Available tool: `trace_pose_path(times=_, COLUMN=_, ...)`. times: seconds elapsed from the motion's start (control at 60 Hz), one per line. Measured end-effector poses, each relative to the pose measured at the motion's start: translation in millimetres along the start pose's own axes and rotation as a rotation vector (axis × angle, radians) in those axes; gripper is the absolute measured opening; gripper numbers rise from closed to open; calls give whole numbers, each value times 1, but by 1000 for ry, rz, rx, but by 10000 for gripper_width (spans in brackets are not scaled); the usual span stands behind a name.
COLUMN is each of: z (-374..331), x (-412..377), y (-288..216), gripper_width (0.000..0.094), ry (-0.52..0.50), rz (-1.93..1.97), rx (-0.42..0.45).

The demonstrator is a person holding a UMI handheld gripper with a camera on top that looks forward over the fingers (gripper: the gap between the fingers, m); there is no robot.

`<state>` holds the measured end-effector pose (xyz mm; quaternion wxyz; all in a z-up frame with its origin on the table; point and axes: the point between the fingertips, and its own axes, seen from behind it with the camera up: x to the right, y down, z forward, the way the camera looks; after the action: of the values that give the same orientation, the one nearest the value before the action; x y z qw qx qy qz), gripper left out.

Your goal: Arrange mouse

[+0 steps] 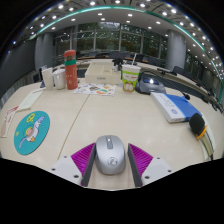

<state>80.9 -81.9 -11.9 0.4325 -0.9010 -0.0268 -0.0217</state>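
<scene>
Mouse between the gripper fingers, low over the counter.

The gripper (pixel 111 160) is set narrow, with the grey mouse (pixel 110 153) between its pink pads (pixel 83 159); the pads sit right at the mouse's sides, but whether both press on it cannot be told. Beneath lies the pale counter (pixel 75 115). Left of the fingers is a round blue disc (pixel 31 131); further right, a blue-edged flat box (pixel 172 105). Beyond stand a green cup (pixel 130 76) and a red can (pixel 71 69). Judged stage: mouse in reach or in hand, final placement not yet made.
</scene>
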Motion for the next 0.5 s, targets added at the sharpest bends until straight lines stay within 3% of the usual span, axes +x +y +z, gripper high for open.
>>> trace_pose_path(times=0.05, z=3, x=-5, y=-1, gripper_width=498, ry=-33, rz=3, rx=4)
trace_pose_path(times=0.217, z=2, x=-5, y=0, gripper_width=415, ry=-27, rz=-5, rx=6)
trace_pose_path(times=0.383, z=0, x=-4, y=-4, gripper_width=368, ry=-12, rz=30, rx=-24)
trace_pose_path(times=0.5, z=-26, x=-7, y=-47, gripper_width=370, ry=27, rz=45, rx=50)
